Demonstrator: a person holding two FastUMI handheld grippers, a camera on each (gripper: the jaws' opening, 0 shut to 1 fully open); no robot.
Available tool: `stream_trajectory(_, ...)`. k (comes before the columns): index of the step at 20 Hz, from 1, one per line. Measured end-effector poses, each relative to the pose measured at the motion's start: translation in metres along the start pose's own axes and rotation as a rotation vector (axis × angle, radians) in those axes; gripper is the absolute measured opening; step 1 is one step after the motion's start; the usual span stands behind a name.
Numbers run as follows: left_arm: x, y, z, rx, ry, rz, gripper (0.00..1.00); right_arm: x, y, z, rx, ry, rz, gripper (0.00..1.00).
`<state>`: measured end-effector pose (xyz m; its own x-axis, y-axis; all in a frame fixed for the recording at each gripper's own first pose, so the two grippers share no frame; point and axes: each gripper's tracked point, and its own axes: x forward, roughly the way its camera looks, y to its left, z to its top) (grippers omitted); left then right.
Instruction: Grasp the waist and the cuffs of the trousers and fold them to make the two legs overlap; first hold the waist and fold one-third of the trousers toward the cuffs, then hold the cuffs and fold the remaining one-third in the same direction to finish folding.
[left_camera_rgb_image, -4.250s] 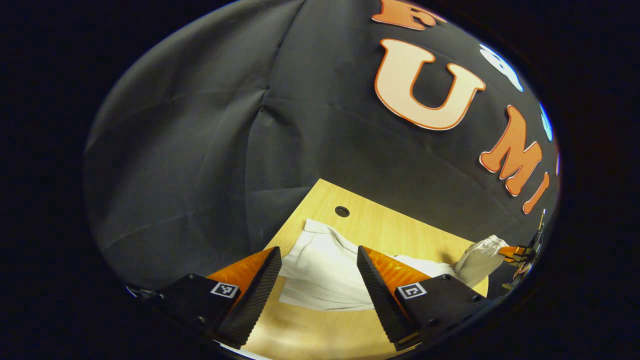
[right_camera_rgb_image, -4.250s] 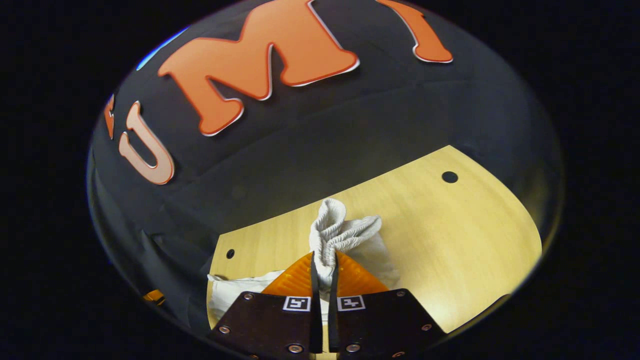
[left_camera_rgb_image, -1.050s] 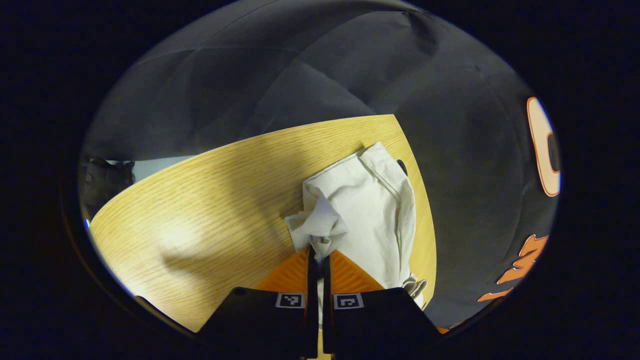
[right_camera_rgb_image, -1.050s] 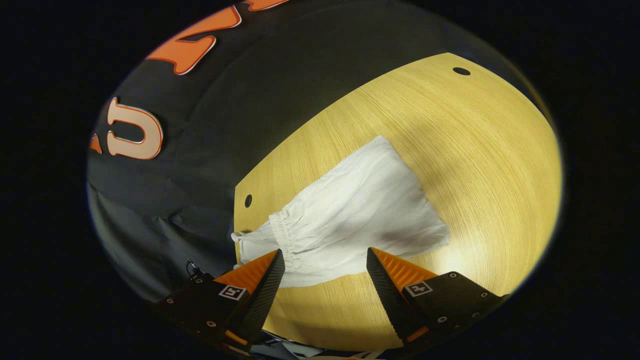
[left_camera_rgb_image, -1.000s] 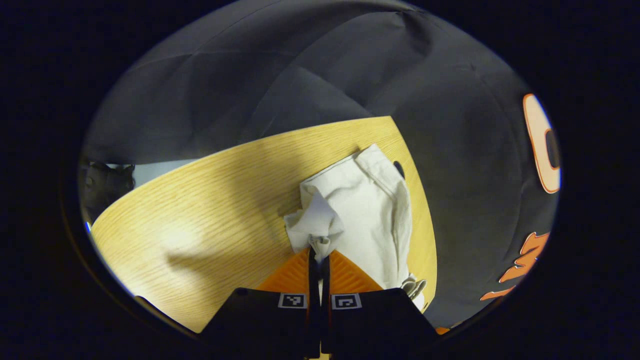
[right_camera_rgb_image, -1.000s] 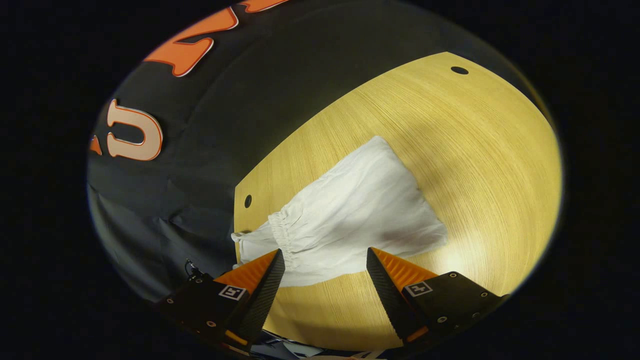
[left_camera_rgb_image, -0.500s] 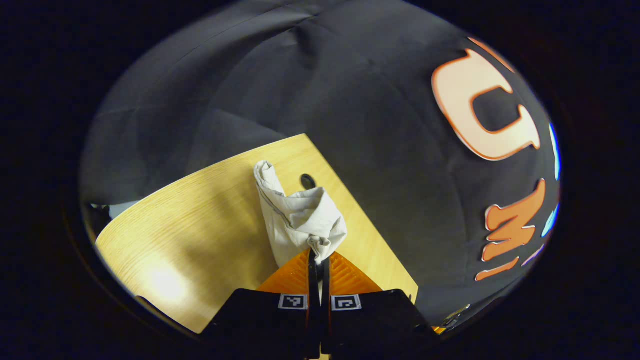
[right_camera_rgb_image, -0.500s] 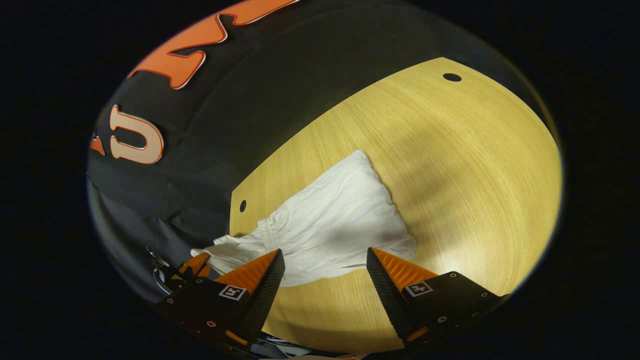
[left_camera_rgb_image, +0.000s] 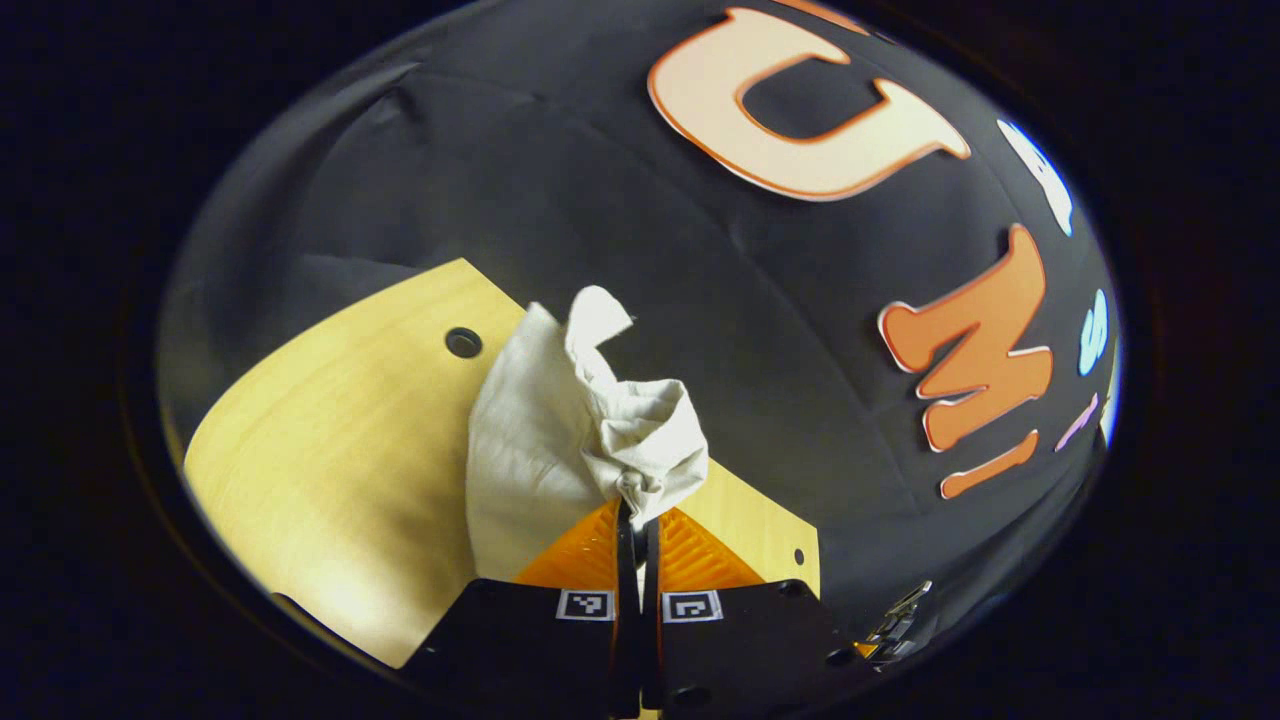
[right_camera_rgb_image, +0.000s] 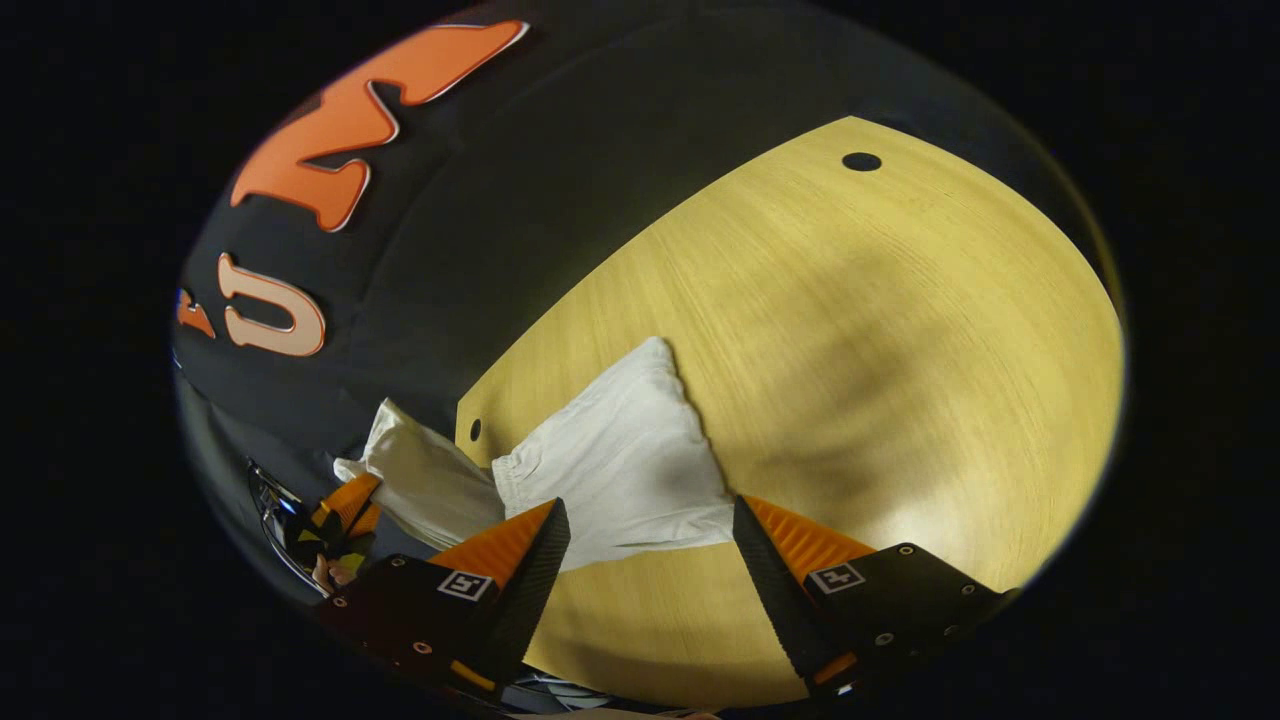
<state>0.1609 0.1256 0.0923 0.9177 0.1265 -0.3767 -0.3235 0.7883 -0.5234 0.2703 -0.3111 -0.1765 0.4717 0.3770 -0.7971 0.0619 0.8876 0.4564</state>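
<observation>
The white trousers (right_camera_rgb_image: 630, 460) lie partly folded on the wooden table (right_camera_rgb_image: 900, 330), their gathered elastic waist edge near the table's left side. In the left gripper view, my left gripper (left_camera_rgb_image: 636, 505) is shut on a bunched cuff end of the trousers (left_camera_rgb_image: 590, 420), lifted off the table, and the cloth hangs down from the grip. That left gripper (right_camera_rgb_image: 335, 520) also appears at the far left of the right gripper view, carrying the raised cuff end (right_camera_rgb_image: 420, 475). My right gripper (right_camera_rgb_image: 645, 525) hovers open above the near edge of the folded part, touching nothing.
The table has small round holes (right_camera_rgb_image: 861, 161) near its corners, one (left_camera_rgb_image: 463, 342) close to the trousers. The black booth wall stands right behind the table's back edge. Bare tabletop stretches to the right of the trousers in the right gripper view.
My left gripper has lifted the cuff end and swung it around over the trousers. The folded pile shifted left and nearer in the right gripper view. The right gripper stayed open.
</observation>
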Motion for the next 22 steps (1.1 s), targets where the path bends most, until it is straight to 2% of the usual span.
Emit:
stream_trajectory(5,0.036,-0.05,-0.067,0.035,0.102,-0.02,0.04,-0.016,-0.046,0.013,0.046,-0.006,-0.013,0.99)
stream_trajectory(12,0.078,-0.098,-0.154,0.115,0.237,-0.013,0.04,-0.028,-0.083,0.016,0.084,0.003,-0.017,0.99)
stream_trajectory(16,0.089,-0.104,-0.174,0.166,0.32,-0.007,0.04,-0.033,-0.094,0.012,0.085,0.01,-0.027,0.99)
stream_trajectory(19,0.089,-0.096,-0.173,0.199,0.365,-0.013,0.05,-0.038,-0.099,0.011,0.073,0.005,-0.043,0.99)
stream_trajectory(20,0.086,-0.095,-0.169,0.208,0.375,-0.015,0.1,-0.039,-0.098,0.012,0.07,0.001,-0.045,0.98)
stream_trajectory(21,0.082,-0.094,-0.166,0.211,0.385,-0.021,0.28,-0.04,-0.097,0.013,0.064,-0.003,-0.046,0.98)
stream_trajectory(22,0.081,-0.094,-0.159,0.21,0.389,-0.027,0.52,-0.041,-0.097,0.013,0.055,-0.008,-0.051,0.98)
